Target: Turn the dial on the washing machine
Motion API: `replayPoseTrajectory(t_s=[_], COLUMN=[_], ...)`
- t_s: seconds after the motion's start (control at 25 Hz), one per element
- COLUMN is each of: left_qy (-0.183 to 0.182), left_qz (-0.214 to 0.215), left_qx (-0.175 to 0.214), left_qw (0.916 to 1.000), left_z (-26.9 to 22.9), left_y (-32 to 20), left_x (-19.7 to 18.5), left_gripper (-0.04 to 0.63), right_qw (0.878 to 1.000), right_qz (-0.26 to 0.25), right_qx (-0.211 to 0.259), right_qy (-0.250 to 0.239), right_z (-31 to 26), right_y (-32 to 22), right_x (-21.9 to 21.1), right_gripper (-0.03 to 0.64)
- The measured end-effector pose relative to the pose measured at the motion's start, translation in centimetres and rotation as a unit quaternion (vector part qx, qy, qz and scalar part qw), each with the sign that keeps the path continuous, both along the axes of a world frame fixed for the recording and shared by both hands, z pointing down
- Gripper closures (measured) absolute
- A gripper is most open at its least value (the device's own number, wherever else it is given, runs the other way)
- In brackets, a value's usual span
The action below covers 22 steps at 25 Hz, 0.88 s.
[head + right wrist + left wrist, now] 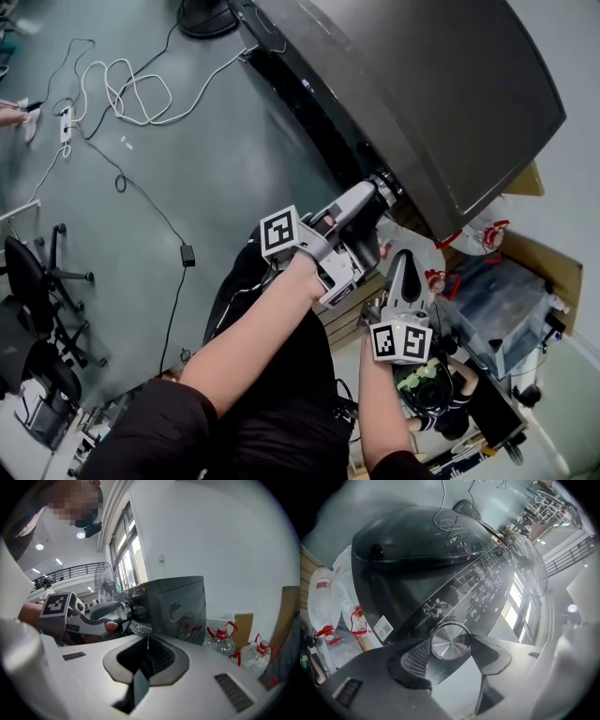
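Note:
A dark grey washing machine (441,103) fills the upper right of the head view. Its round brushed-metal dial (450,641) sits at the near end of the glossy control panel (487,590). My left gripper (378,193) reaches to the machine's front edge and is shut on the dial, one black pad (417,657) pressing each side of it. The right gripper view shows the same grip from the side, the left gripper (101,613) meeting the dial (125,610). My right gripper (405,261) hangs just below the machine's corner, shut (147,638) on nothing.
White and black cables (122,89) and a power strip (66,124) lie on the floor. Office chairs (37,291) stand at the left. Water bottles with red handles (220,639), a cardboard box (548,262) and a standing fan (104,581) surround the machine.

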<state>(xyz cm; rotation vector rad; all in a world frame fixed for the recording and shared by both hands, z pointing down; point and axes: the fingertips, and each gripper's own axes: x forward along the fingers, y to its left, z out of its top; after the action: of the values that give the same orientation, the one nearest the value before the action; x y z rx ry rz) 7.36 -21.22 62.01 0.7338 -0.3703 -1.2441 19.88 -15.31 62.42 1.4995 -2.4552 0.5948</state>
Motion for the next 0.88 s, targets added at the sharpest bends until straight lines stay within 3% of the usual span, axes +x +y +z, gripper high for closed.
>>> replayPoseTrajectory(t_s=[0.32,0.44,0.64,0.88], left_qy=[-0.005,-0.024,-0.044,-0.077], left_qz=[0.006,0.008,0.009,0.006], left_qx=[0.004,0.008,0.022,0.058], left_qw=[1.0,0.9996,0.9988,0.9954], left_z=[-0.4,-0.7,-1.7,-4.2], left_y=[0.8,1.5,2.5,4.7], left_x=[0.1,-0.2,-0.6,-2.3], left_gripper=[0.313,0.323,0.391,0.533], right_qw=[1.0,1.0,1.0,0.999], right_qz=[-0.007,-0.009,-0.012,-0.026], right_qx=[0.003,0.006,0.015,0.038], right_qy=[-0.003,-0.002,0.0,-0.005], right_z=[-0.1,-0.4,-1.1,-3.8], right_y=[0.7,1.1,1.7,3.2], right_x=[-0.5,-0.5,0.0,-0.4], right_gripper=[0.594,0.594,0.594,0.594])
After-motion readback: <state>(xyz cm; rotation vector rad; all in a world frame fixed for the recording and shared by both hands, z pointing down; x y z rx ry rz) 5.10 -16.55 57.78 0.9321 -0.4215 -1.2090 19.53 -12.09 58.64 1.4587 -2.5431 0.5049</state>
